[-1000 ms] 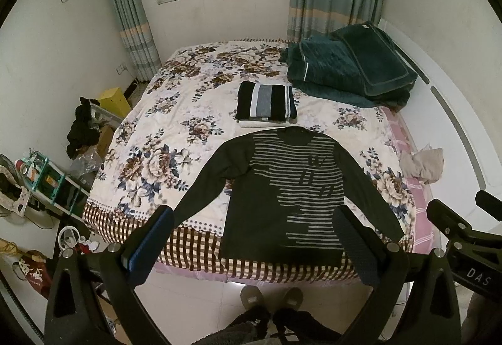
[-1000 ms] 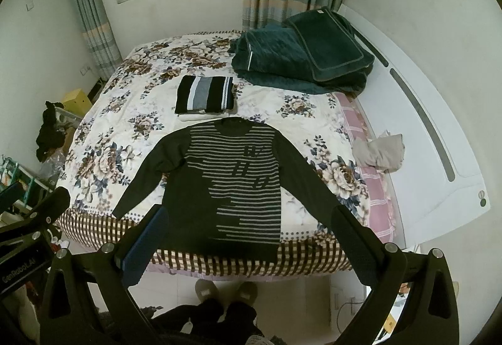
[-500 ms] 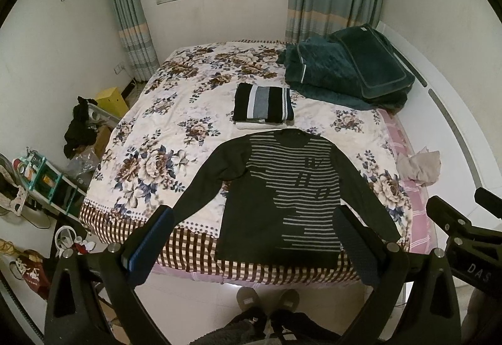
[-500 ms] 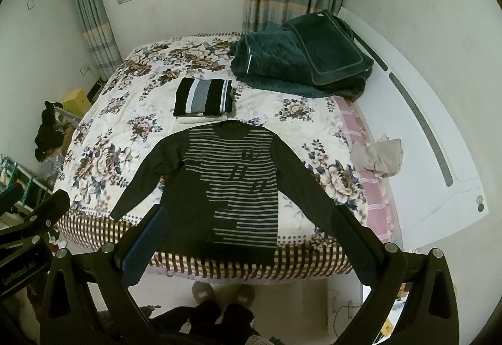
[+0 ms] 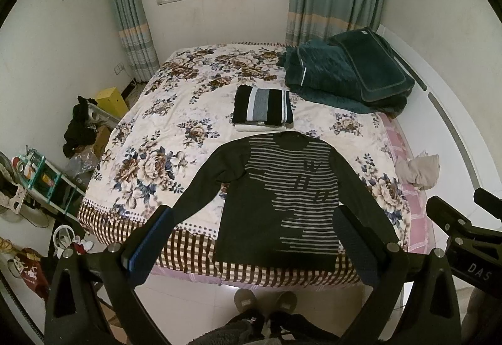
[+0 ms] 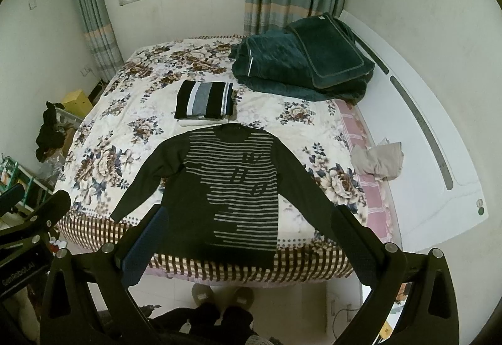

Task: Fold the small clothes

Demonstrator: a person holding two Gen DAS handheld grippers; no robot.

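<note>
tools: both my left tool (image 5: 251, 238) and my right tool (image 6: 248, 235) are held up above the foot of the bed, jaws spread wide, nothing between them. neither touches any cloth.
task garment: the dark long-sleeved knit sweater with pale stripes (image 5: 282, 197) lies flat and face up on the floral bedspread (image 5: 150, 163), collar toward the window, hem at the checked edge of the bed, both sleeves angled out and down.
done pile: a folded black, grey and white striped garment (image 5: 263, 108) sits on something pale, just beyond the sweater's collar. i read that as finished work.
other cloth: a crumpled beige cloth (image 5: 419, 170) lies at the right side of the bed; a dark green quilted blanket (image 5: 345, 78) is heaped at the far right corner.
step in hand: as i judge it, the sweater is laid out and not yet folded; i am at the approach before the first fold.
next move: lower each tool to a sleeve near its cuff, pinch one layer only, and bring the sleeves in across the chest without dragging the body off the edge.
</note>
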